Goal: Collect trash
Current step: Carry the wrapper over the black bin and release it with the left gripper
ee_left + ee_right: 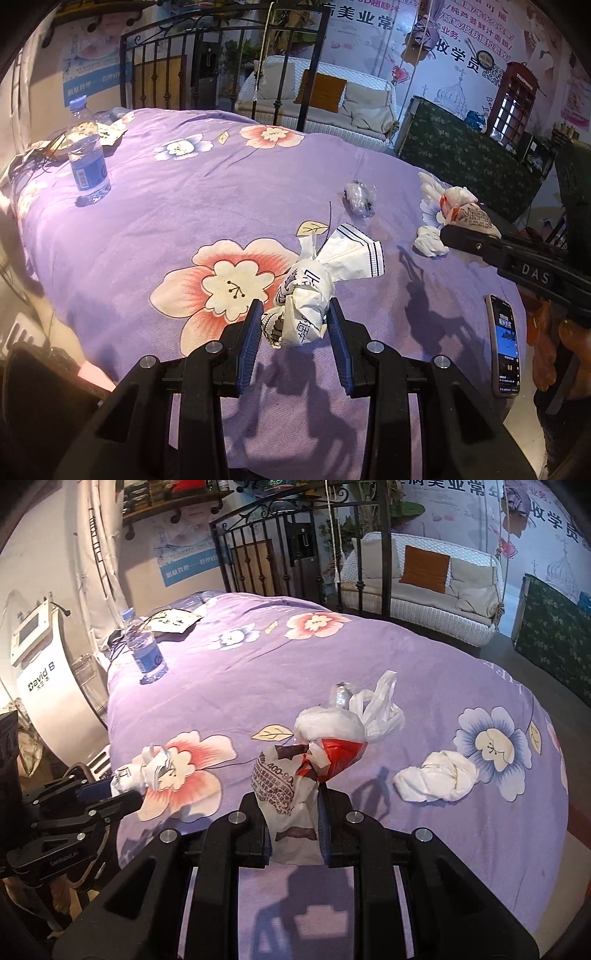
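Observation:
My left gripper [294, 321] is shut on a crumpled white printed paper wrapper [317, 284], held just above the purple flowered bedspread [184, 206]; the same wrapper shows in the right wrist view [147, 771]. My right gripper [293, 823] is shut on a printed paper bag with a red and white plastic bundle [295, 771] and appears at the right in the left wrist view [476, 236]. A crumpled white tissue [436, 775] and a clear plastic wad [358, 195] lie on the bed.
A water bottle [86, 158] stands at the far left of the bed. A phone [504, 347] lies near the right edge. A black iron bed frame [221, 66], a white sofa [424, 587] and a white machine [40, 672] surround the bed.

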`<state>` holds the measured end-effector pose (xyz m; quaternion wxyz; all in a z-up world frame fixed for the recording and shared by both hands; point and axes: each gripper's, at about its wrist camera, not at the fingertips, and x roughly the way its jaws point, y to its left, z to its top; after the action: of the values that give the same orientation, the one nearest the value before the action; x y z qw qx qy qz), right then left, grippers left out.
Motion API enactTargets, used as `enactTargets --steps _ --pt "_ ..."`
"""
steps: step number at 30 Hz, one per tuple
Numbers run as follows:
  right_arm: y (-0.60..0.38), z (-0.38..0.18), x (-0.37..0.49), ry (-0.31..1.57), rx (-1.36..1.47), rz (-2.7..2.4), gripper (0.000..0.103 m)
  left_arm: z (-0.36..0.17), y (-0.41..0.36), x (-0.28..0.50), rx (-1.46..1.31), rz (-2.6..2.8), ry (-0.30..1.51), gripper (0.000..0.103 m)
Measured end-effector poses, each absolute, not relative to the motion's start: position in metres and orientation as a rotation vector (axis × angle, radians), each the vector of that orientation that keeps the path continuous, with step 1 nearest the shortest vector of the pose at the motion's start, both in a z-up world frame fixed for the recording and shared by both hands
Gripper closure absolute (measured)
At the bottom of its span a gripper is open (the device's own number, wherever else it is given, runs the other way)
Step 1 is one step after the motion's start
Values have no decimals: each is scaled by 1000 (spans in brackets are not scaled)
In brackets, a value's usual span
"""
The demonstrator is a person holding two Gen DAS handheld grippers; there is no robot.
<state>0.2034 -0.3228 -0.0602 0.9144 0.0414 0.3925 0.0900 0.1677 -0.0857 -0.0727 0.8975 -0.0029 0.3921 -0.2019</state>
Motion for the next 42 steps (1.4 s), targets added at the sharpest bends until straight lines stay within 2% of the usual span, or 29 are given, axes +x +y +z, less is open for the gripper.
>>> enactTargets --steps 13,27,42 --pt "-231 -84 167 821 88 337 83 -78 -5 142 -81 -264 825 68" --pt "-98 -92 152 806 -34 616 83 -89 98 111 -172 -15 842 68" --pt "-68 -100 143 826 -43 672 83 -137 169 108 -239 197 969 68"
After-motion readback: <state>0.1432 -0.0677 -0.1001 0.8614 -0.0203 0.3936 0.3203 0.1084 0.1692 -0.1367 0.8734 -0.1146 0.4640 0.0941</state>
